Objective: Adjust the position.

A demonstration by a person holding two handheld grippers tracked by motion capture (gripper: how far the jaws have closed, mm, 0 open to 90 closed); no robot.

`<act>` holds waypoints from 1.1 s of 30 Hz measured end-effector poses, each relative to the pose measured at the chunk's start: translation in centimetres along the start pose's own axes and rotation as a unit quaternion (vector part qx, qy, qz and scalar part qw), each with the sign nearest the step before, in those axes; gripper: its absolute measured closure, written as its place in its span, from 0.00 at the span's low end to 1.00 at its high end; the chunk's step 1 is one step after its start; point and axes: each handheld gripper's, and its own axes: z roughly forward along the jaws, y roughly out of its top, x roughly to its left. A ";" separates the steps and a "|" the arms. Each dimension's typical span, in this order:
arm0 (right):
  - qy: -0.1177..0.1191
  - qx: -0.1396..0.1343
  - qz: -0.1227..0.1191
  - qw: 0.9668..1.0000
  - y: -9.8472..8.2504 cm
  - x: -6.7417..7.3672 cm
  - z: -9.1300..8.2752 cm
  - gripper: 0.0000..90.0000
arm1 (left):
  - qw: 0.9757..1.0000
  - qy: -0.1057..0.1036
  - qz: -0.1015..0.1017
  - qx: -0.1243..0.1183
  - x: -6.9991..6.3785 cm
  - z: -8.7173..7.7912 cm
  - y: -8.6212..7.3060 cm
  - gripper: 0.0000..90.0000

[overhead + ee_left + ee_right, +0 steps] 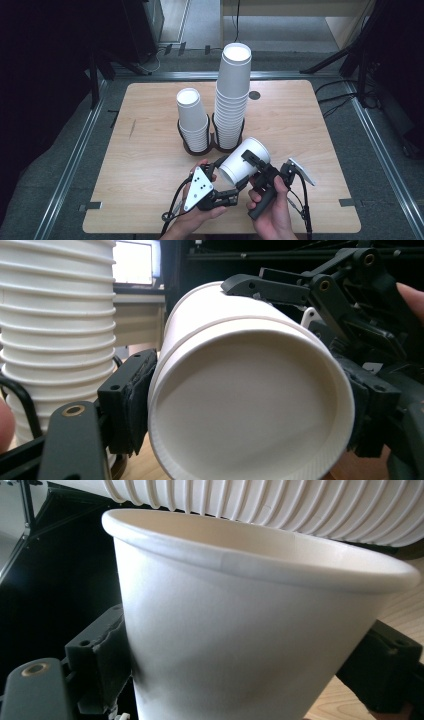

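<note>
Pinching one paper cup (245,159), both tongs, left (240,405), right (240,650), high view adding two stacks (232,95).

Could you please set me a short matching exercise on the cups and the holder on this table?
Things:
1. tall stack of cups
2. short stack of cups
3. single cup
4. black holder

States:
A. lying tilted between the left tool and the right tool
B. standing in the holder's left ring
C. carrying both stacks
D. standing in the holder's right ring

Pairs: 1-D, 2-B, 3-A, 4-C
</note>
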 end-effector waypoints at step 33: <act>-0.079 -0.126 -0.350 0.925 0.0 2.2 -0.3 0.16 | 0.997 0.019 -0.015 0.073 2.1 -0.4 1.1 0.03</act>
